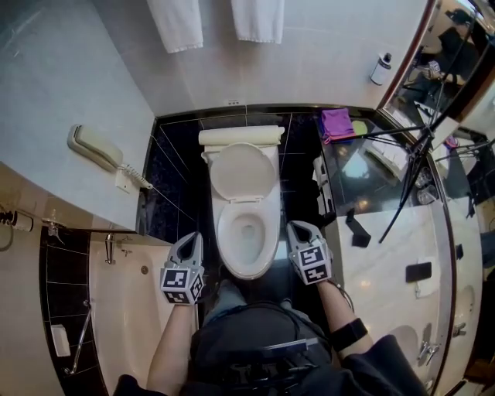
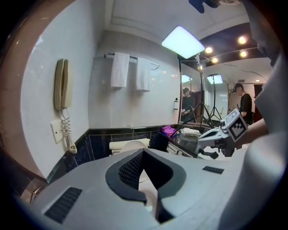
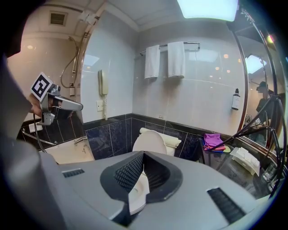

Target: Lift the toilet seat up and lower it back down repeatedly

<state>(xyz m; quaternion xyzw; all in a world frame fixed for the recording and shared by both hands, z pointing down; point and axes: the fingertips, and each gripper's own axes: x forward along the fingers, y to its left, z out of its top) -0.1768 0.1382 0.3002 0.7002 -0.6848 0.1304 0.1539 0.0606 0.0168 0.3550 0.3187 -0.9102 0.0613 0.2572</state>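
A white toilet (image 1: pixel 246 232) stands in the middle of the head view. Its lid (image 1: pixel 243 172) is raised and leans on the tank (image 1: pixel 240 136), and below it lies the white oval ring around the open bowl. My left gripper (image 1: pixel 188 240) hovers at the bowl's left front and my right gripper (image 1: pixel 301 229) at its right front. Neither touches the toilet. Both are shut with nothing in them. In the left gripper view the raised lid (image 2: pixel 131 144) shows just beyond the closed jaws, with the right gripper (image 2: pixel 210 139) off to the right. In the right gripper view the lid (image 3: pixel 150 142) shows ahead.
A wall phone (image 1: pixel 97 147) hangs at the left above the bathtub (image 1: pixel 131 309). Two white towels (image 1: pixel 178 23) hang on the back wall. On the right is a vanity counter (image 1: pixel 387 255) with a purple cloth (image 1: pixel 336 122), a tripod (image 1: pixel 418 155) and a bottle (image 1: pixel 380 69).
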